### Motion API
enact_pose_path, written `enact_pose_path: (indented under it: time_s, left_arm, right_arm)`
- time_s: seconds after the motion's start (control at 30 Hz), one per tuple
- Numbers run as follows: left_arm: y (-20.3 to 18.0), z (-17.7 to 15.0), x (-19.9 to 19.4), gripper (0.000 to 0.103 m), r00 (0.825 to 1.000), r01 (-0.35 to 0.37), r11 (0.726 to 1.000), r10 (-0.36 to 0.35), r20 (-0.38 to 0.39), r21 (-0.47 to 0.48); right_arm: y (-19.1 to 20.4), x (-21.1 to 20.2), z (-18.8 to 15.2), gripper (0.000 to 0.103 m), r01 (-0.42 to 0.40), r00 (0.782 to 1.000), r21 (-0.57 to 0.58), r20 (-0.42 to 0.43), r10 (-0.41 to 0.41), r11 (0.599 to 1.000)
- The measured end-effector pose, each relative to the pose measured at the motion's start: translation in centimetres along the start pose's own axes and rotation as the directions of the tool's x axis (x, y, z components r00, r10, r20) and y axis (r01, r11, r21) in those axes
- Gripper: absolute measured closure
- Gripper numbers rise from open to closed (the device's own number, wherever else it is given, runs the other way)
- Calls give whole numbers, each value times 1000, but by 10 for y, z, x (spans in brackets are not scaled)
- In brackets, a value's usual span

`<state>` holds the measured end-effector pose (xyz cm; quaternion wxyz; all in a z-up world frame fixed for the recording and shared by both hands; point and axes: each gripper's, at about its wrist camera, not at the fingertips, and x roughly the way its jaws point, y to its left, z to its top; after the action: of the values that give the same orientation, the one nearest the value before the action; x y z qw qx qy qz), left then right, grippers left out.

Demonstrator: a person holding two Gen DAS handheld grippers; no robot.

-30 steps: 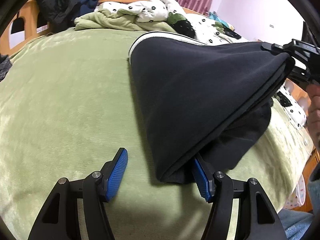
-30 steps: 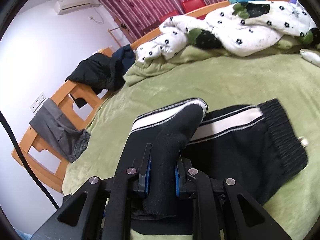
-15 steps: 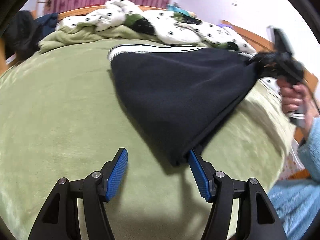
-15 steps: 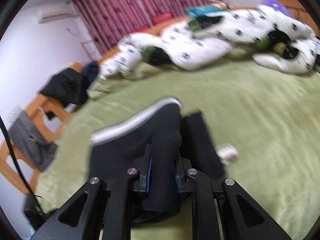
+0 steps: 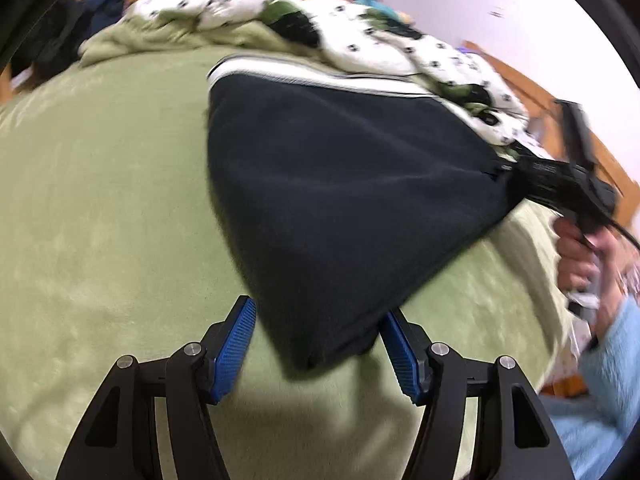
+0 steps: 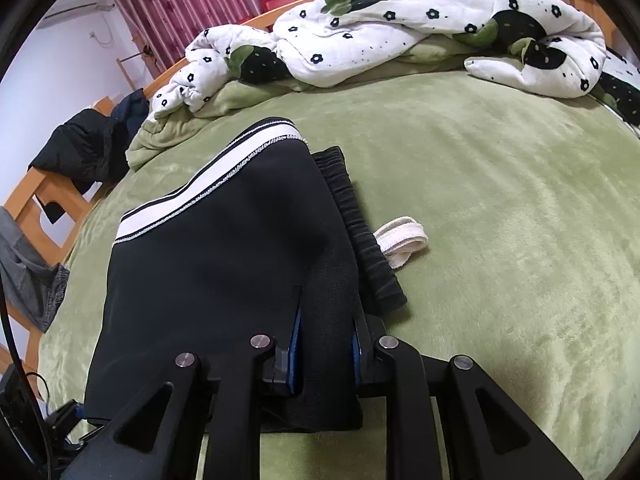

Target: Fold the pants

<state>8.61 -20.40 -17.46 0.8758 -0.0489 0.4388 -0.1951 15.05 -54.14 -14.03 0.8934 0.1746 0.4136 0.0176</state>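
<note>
Far left in the right wrist view: wooden bed frame (image 6: 38, 192) with dark clothes (image 6: 86, 148) heaped over it, well apart from the work

Left gripper (image 5: 316, 346) next, standing apart, blue pads wide; a folded corner of the pants (image 5: 340, 200) hanging between them, close to or brushing the right pad (image 5: 400, 354), clear of the left one, so not pinched

Black pants spread over the middle of the green blanket (image 5: 100, 220), doubled over; white side stripe (image 6: 208, 188) running along the far folded edge. Long axis running from that striped fold at left toward the right gripper (image 6: 326, 356); elastic waistband (image 6: 360, 232) peeping out from under the top layer, white drawstring (image 6: 402, 240) lying loose on the blanket just beside it

Right gripper clamped on a thick bunch of the black fabric, cloth filling the narrow gap between the pads, held up by a hand (image 5: 580, 252) in a pale blue sleeve (image 5: 612, 360), so the top layer pulled taut into a sloping sheet between the two claws

Handling, as a judgement: soft, limp, fairly heavy fleece-like knit, sagging wherever unsupported, not slippery, not fragile. Best taken at corners or through the full stack of layers near an edge, thick enough to grip firmly; a hold on one layer likely to let the fold slide open

Far right and behind: rumpled white flowered quilt (image 6: 400, 28) along the head of the bed, apart from the pants
</note>
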Motion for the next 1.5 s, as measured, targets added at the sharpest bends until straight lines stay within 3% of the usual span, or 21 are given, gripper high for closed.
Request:
enact_pose_path:
  time_s: [0.03,0.1,0.23,0.4,0.43,0.5,0.57,0.73,0.83,0.93,1.03,1.2,1.27,1.33,1.37,1.43,1.47,1.5]
  left_arm:
    - [1,-1,2,55,1000,-26,1000,26,4,1]
    - [4,-5,2,60,998,-62,998,61,4,26]
    - [11,-15,-12,60,999,-51,996,50,6,68]
    - [19,-13,-39,59,1000,22,997,-23,9,76]
    - [21,-12,-42,55,999,33,997,-34,12,75]
    - [29,-5,-48,47,998,55,997,-57,27,45]
    - [38,8,-48,46,996,77,997,-77,42,10]
    - [57,50,-26,44,995,93,994,-92,29,-60]
    - [65,73,-3,44,998,57,995,-56,16,-80]
    - [76,89,21,44,997,79,988,-81,-10,-129]
    - [84,100,47,45,995,83,983,-90,-35,-166]
    - [92,110,74,45,983,170,957,-181,-24,-234]
    - [93,113,83,54,972,218,938,-234,-28,-270]
    - [93,114,90,59,969,222,917,-245,-28,-331]
    - [92,116,91,68,969,219,910,-245,-33,-351]
    - [86,121,88,79,971,202,916,-233,-47,-347]
    - [83,125,83,87,974,198,922,-224,-42,-334]
    - [83,127,76,90,975,201,924,-222,-28,-324]
  right_arm:
    - [-2,0,1,84,-4,1000,3,-2,4,1000]
    - [-4,-2,0,84,-15,1000,11,-7,15,1000]
    - [-2,-1,-4,83,0,1000,-19,-18,-1,1000]
    - [7,-13,0,69,73,997,-94,10,-72,993]
    - [6,-15,4,67,84,996,-101,20,-82,991]
    - [4,-17,11,51,95,995,-92,41,-92,991]
    - [0,-15,22,44,82,995,-47,59,-79,996]
    - [4,6,47,43,70,997,-19,31,-69,997]
    - [12,23,59,43,88,996,-50,8,-87,995]
    - [9,49,65,44,97,993,-38,-68,-99,995]
    - [2,64,69,44,43,996,-11,-78,-44,999]
    - [3,82,70,43,24,992,-21,-121,-26,999]
    - [4,85,70,43,26,992,-28,-125,-30,999]
    - [6,83,69,43,30,991,-33,-129,-34,999]
    - [5,82,68,45,29,991,-25,-133,-32,999]
    - [3,78,68,49,9,990,13,-144,-7,1000]
    - [2,72,68,54,9,990,30,-140,-5,1000]
    - [3,63,68,67,15,992,39,-123,-10,999]
